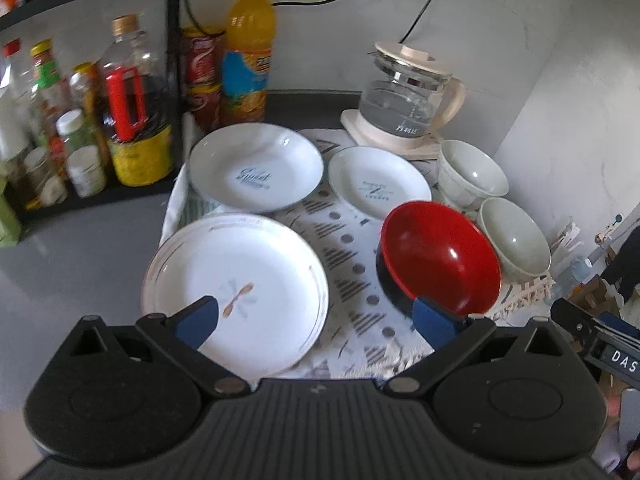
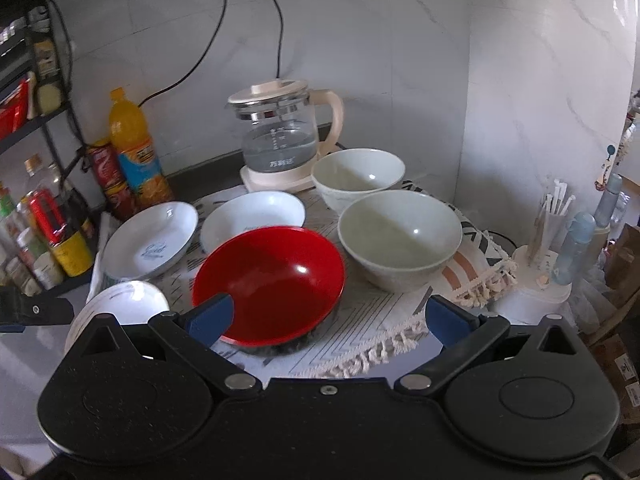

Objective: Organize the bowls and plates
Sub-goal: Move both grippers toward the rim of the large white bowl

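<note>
On a patterned cloth (image 1: 352,256) lie three white plates: a large gold-trimmed plate (image 1: 236,292) in front, a blue-lettered plate (image 1: 256,168) behind it, and a smaller plate (image 1: 380,188) to the right. A red bowl (image 1: 440,256) with a black outside sits beside two pale bowls (image 1: 516,240) (image 1: 472,176). My left gripper (image 1: 316,320) hovers open above the near edge of the cloth, between the large plate and the red bowl. My right gripper (image 2: 332,320) is open over the red bowl's (image 2: 272,276) near right rim, holding nothing.
A glass kettle (image 1: 408,96) on a cream base stands at the back by the wall. An orange drink bottle (image 1: 248,52), red cans and a black rack of bottles (image 1: 84,120) line the left. A white holder with sticks (image 2: 540,272) stands right of the cloth.
</note>
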`<act>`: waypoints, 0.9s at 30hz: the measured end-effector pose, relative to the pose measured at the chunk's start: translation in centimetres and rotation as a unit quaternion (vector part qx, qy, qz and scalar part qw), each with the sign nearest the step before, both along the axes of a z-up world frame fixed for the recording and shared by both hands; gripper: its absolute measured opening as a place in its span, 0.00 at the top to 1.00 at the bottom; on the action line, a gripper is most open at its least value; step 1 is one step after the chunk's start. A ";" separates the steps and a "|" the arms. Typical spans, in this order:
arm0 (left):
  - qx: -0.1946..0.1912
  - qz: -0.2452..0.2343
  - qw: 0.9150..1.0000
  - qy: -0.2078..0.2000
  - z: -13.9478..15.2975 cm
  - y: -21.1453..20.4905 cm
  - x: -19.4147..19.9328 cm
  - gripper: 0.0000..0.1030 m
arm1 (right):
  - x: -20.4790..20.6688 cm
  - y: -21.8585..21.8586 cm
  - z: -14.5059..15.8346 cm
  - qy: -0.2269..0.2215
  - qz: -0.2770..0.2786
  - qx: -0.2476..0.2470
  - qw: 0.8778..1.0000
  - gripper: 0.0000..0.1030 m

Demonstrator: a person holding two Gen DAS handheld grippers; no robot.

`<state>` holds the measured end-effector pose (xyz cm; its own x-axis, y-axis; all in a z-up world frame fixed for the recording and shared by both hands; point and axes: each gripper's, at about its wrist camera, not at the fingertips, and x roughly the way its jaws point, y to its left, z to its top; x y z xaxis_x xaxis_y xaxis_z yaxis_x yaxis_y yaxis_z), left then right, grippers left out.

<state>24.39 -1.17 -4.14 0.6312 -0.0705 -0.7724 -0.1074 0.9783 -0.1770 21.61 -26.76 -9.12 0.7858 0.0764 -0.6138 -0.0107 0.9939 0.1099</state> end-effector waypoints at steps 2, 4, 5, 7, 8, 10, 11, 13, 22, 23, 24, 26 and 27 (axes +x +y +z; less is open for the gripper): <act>-0.001 -0.012 1.000 -0.002 0.1 -0.2 1.1 0.01 | 0.7 -0.1 -0.2 -0.003 -0.010 0.001 1.000 0.00; 0.003 -0.027 1.000 -0.007 0.1 -0.6 2.1 0.01 | 1.4 -0.3 -0.4 -0.004 -0.021 0.003 1.000 0.00; 0.005 -0.036 0.999 -0.010 0.1 -0.9 2.7 0.01 | 1.7 -0.4 -0.6 -0.003 -0.025 0.003 1.000 0.00; 0.011 -0.050 0.999 -0.012 0.1 -1.4 3.7 0.01 | 2.3 -0.7 -0.8 0.002 -0.037 0.001 0.999 0.00; 0.013 -0.054 0.998 -0.009 0.1 -1.7 4.2 0.01 | 2.6 -1.0 -0.8 0.003 -0.042 0.003 0.999 0.00; 0.008 -0.061 0.998 -0.006 0.3 -2.1 5.0 0.01 | 3.0 -1.5 -0.8 0.003 -0.051 0.007 0.999 0.00; 0.005 -0.066 0.998 -0.007 0.3 -2.4 5.4 0.01 | 3.1 -1.8 -0.8 0.003 -0.057 0.005 0.998 0.00; 0.004 -0.075 0.997 -0.006 0.1 -3.0 6.2 0.01 | 3.4 -2.5 -0.9 0.002 -0.069 0.006 0.998 0.00; -0.002 -0.110 0.994 0.001 -0.3 -7.4 10.0 0.01 | 5.1 -6.1 -1.6 0.003 -0.097 0.027 0.995 0.00; -0.001 -0.115 0.993 0.001 -0.4 -8.1 10.5 0.01 | 5.4 -6.6 -1.8 0.004 -0.097 0.030 0.995 0.00; -0.002 -0.118 0.993 0.002 -0.5 -8.6 11.0 0.01 | 5.7 -7.0 -1.9 0.006 -0.098 0.028 0.995 0.00; -0.008 -0.121 0.993 0.009 -0.7 -9.8 12.1 0.01 | 6.4 -7.8 -2.0 0.006 -0.100 0.019 0.995 0.00; -0.013 -0.124 0.992 0.010 -0.8 -10.5 12.7 0.01 | 6.7 -8.2 -2.0 0.004 -0.097 0.017 0.995 0.00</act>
